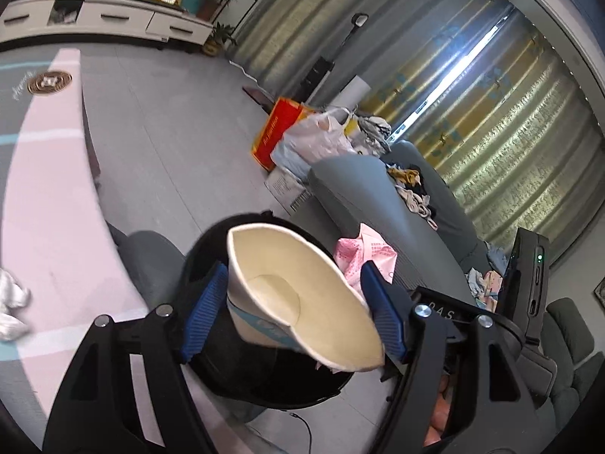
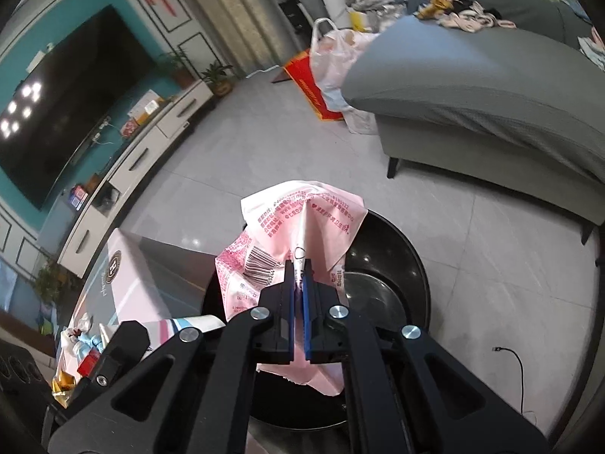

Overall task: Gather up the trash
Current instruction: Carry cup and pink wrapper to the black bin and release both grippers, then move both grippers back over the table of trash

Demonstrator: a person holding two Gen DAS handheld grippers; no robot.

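Note:
My left gripper (image 1: pixel 293 295) is shut on a white paper cup (image 1: pixel 298 295), squashed between the blue pads, its open mouth toward the camera. It hangs over the black round trash bin (image 1: pixel 264 386). My right gripper (image 2: pixel 300 276) is shut on a crumpled pink plastic wrapper (image 2: pixel 298 223) with red print and a barcode, held above the same bin (image 2: pixel 393 265). The wrapper also shows in the left wrist view (image 1: pixel 363 257), just right of the cup. The cup's edge shows in the right wrist view (image 2: pixel 200 323).
A pink table (image 1: pixel 49 196) lies to the left with crumpled white paper (image 1: pixel 11 302) and more litter (image 2: pixel 79 348) on it. A grey sofa (image 2: pixel 491 94) with clothes stands to the right, bags (image 1: pixel 302 136) beside it. A TV cabinet (image 1: pixel 106 19) lines the far wall. A cable (image 2: pixel 518 374) lies on the floor.

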